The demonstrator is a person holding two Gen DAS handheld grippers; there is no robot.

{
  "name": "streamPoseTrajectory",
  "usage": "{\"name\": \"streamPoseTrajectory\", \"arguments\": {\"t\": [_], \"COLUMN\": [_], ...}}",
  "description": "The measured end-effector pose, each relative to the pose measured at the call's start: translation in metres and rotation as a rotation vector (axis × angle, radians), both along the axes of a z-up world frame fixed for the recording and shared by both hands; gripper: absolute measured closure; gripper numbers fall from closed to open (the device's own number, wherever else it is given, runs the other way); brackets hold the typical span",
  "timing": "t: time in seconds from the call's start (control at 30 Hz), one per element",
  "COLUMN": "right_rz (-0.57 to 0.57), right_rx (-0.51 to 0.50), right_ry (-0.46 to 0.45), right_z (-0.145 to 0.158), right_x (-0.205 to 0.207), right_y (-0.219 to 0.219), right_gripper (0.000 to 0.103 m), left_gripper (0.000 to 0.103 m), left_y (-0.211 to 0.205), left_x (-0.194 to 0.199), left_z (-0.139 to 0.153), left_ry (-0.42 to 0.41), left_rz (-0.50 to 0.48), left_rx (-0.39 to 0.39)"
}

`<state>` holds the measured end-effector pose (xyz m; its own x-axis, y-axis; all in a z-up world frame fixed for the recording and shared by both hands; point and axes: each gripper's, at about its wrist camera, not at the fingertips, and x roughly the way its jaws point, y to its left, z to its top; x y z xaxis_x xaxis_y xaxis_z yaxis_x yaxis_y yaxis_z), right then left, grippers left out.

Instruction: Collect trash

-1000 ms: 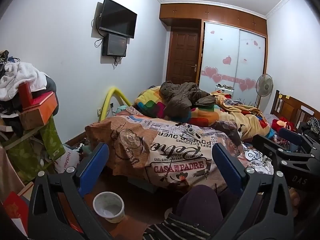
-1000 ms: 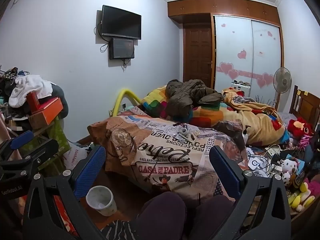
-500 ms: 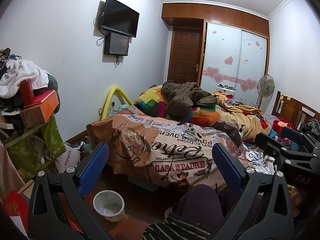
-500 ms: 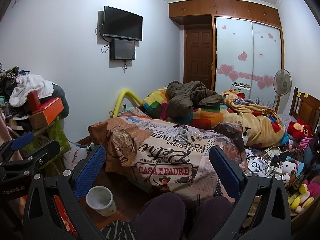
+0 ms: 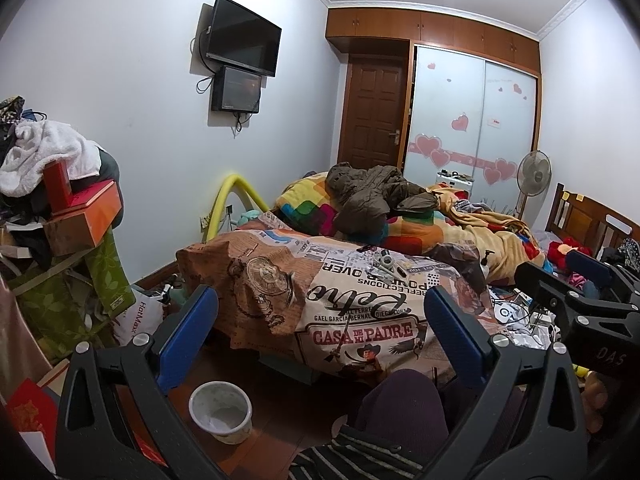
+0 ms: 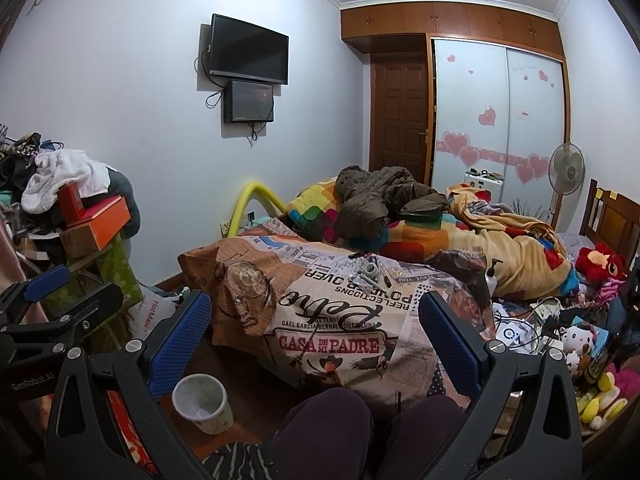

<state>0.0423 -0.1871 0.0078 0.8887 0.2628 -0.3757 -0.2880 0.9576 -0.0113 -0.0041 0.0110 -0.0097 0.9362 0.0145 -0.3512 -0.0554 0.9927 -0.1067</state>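
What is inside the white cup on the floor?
The white cup looks empty apart from pale residue on its bottom and specks on the wall; the near inner wall is hidden by its rim.

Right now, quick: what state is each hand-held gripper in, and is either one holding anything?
Left hand-held gripper: open, holding nothing.
Right hand-held gripper: open, holding nothing.
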Motion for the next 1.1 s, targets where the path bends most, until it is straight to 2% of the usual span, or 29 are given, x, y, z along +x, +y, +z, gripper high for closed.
{"name": "streamPoseTrajectory", "arguments": {"t": [1.1], "right_rz": [-0.001], "right_rx": [0.006], "right_ry": [0.011], "right_z": [-0.0032], "right_x": [-0.0007], "right_y": [-0.0005], "right_gripper": [0.000], "left_gripper": [0.000], "left_y": [0.0002], "left_x": [-0.0003], "left_z": [-0.0004], "left_ry": [0.000], "left_rz": [-0.001], "left_rx": [0.001]}}
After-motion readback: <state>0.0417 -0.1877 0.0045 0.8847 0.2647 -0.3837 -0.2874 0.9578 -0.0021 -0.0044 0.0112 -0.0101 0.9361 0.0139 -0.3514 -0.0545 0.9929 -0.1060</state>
